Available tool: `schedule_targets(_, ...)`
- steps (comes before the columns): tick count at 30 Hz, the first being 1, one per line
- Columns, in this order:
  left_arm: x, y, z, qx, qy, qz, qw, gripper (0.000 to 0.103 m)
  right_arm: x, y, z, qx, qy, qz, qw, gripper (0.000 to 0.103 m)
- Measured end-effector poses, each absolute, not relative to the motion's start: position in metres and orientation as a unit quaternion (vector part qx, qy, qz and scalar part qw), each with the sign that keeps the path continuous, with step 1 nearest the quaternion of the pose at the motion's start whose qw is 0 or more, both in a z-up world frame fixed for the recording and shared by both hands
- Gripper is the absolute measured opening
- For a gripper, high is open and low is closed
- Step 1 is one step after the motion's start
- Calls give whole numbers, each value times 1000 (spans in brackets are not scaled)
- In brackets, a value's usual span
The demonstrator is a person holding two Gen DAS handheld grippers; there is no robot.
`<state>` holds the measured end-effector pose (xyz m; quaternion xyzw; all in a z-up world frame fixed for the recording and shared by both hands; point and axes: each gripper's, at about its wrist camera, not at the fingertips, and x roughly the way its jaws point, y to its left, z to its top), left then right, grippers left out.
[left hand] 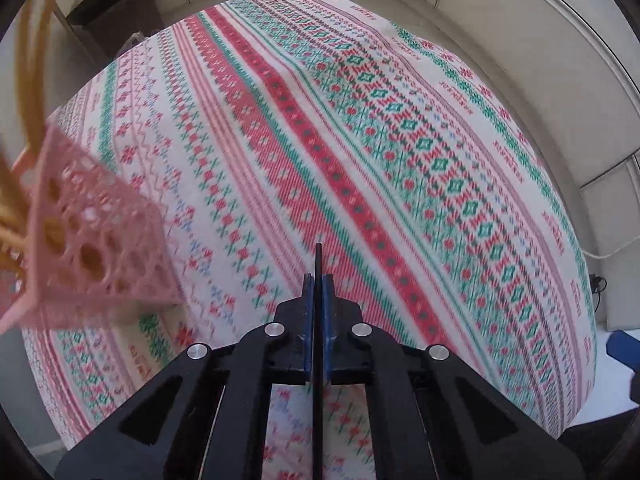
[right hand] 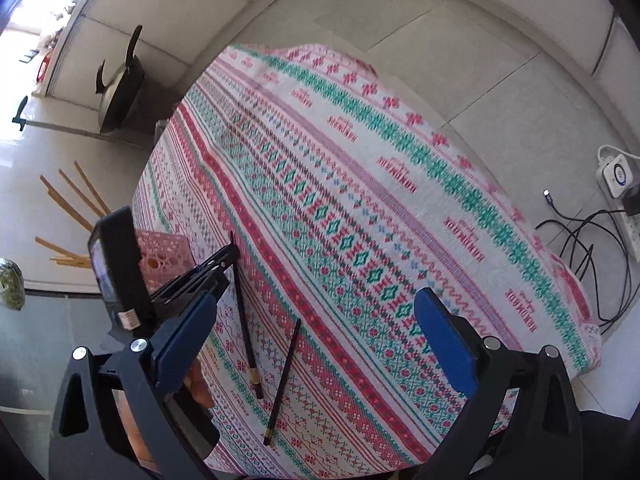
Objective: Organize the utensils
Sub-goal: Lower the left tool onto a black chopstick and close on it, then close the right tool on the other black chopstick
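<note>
My left wrist view looks steeply down, close over the patterned tablecloth (left hand: 360,140). My right wrist view looks down from its other side; both share the cloth and pink basket (left hand: 92,236).

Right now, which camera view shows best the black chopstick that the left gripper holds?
The right wrist view. There the held chopstick shows nearly whole, from the left gripper down to its banded end on the tablecloth. The left wrist view shows only a thin edge-on sliver between the closed pads.
</note>
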<state>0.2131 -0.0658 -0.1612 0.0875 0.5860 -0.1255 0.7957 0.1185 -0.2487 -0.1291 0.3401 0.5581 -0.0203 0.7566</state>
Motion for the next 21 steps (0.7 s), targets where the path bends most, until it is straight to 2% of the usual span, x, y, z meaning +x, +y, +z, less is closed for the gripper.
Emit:
schedule_targets(9, 142, -5, -93, 101, 544, -114, 825, 3, 124, -193, -161, 295, 610, -1, 735, 94)
schedule_targets(14, 114, 21, -59, 82, 505, -109, 852, 3, 129, -154, -187, 251, 644, -2, 722, 64)
schedule_targets(16, 109, 20, -50, 77, 488, -106, 863, 3, 129, -142, -192, 229, 643, -19, 731, 64)
schedule_targets(19, 98, 27, -37, 63, 467, -106, 876, 3, 128, -128, -187, 200, 627, -40, 752, 49)
schedule_targets(21, 96, 31, -31, 57, 459, -107, 880, 3, 126, -124, -187, 189, 616, -55, 763, 44)
